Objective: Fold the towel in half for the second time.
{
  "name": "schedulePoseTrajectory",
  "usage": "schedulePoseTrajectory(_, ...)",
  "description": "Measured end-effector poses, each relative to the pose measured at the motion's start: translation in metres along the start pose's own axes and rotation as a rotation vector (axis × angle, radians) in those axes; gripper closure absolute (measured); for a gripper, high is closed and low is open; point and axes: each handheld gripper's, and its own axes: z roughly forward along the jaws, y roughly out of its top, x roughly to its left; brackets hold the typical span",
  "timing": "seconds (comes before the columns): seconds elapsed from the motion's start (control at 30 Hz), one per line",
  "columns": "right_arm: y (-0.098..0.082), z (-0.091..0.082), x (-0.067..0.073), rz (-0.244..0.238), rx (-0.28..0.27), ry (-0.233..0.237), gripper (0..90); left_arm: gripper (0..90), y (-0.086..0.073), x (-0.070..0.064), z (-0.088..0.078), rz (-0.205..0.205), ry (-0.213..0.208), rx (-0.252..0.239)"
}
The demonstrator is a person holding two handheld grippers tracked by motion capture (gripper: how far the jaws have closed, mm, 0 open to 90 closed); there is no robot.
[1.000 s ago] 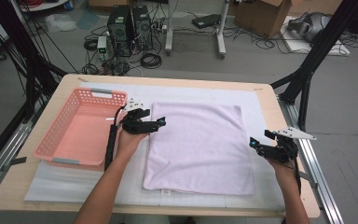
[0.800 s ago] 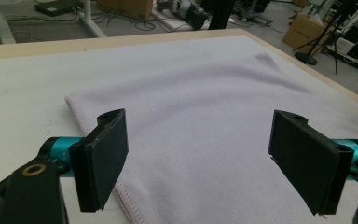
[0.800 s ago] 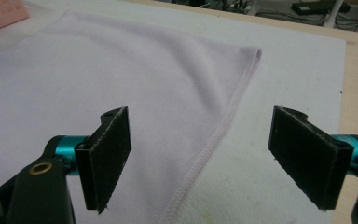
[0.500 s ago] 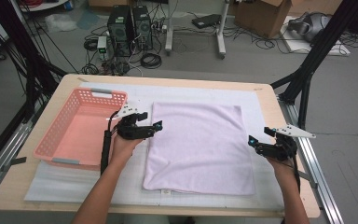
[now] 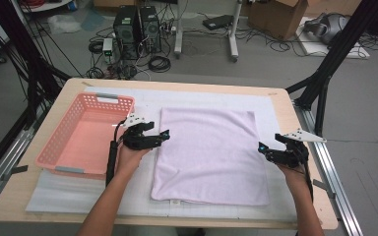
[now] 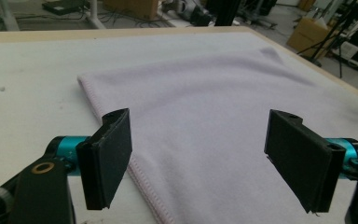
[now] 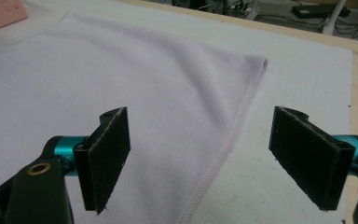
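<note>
I see the lilac towel (image 5: pixel 209 155) lying flat on the white mat (image 5: pixel 78 194) in the middle of the desk (image 5: pixel 300 206), with the pink basket (image 5: pixel 54 147) at its 9 o'clock side. I judge that the step in hand is the approach for a fold: both hand-held grippers stand at the two side edges of the towel and nothing is gripped yet. The left hand-held gripper (image 5: pixel 163 133) is at the 9 o'clock edge; its jaws are spread, although they have just been closing a little, and no cloth is pressed between them. The right hand-held gripper (image 5: pixel 263 149) is at the 3 o'clock edge, also with jaws spread and empty. The next move calls, I think, for lowering each one until one jaw goes under the hem, then pinching only the layers that are wanted. The high view gives me the whole towel and the basket, which the close views mostly miss. The left gripper view shows the stitched hem (image 6: pixel 144 186) running between the jaws, close to the left one, and a soft ripple near the far corner. The right gripper view shows the hem (image 7: pixel 223 154) between its jaws and the far corner (image 7: pixel 261 63) slightly rolled.
</note>
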Motion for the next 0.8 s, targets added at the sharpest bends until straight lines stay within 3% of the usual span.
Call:
schedulePoseTrajectory(0.1,-0.001,0.003,-0.001,0.002,0.012,0.015,19.4,23.1,0.004,0.003,0.004,-0.021,-0.029,0.014)
schedulePoseTrajectory(0.33,0.001,0.022,-0.011,0.046,0.072,0.031,19.4,20.7,0.017,0.012,0.021,-0.045,0.011,0.064)
schedulePoseTrajectory(0.43,0.005,0.033,-0.018,0.088,0.096,0.022,19.4,27.3,0.014,0.014,0.03,-0.019,0.048,0.104)
schedulePoseTrajectory(0.57,0.01,0.047,-0.026,0.103,0.119,0.021,20.6,32.3,0.007,0.024,0.039,-0.053,0.112,0.133)
schedulePoseTrajectory(0.63,0.011,0.053,-0.029,0.12,0.119,0.028,22.5,34.3,0.004,0.029,0.042,-0.046,0.147,0.15)
schedulePoseTrajectory(0.73,0.011,0.062,-0.034,0.142,0.142,0.011,22.5,38.9,0.0,0.033,0.049,-0.044,0.157,0.153)
schedulePoseTrajectory(0.8,0.013,0.068,-0.037,0.142,0.158,-0.005,22.4,40.5,-0.001,0.035,0.053,-0.07,0.175,0.179)
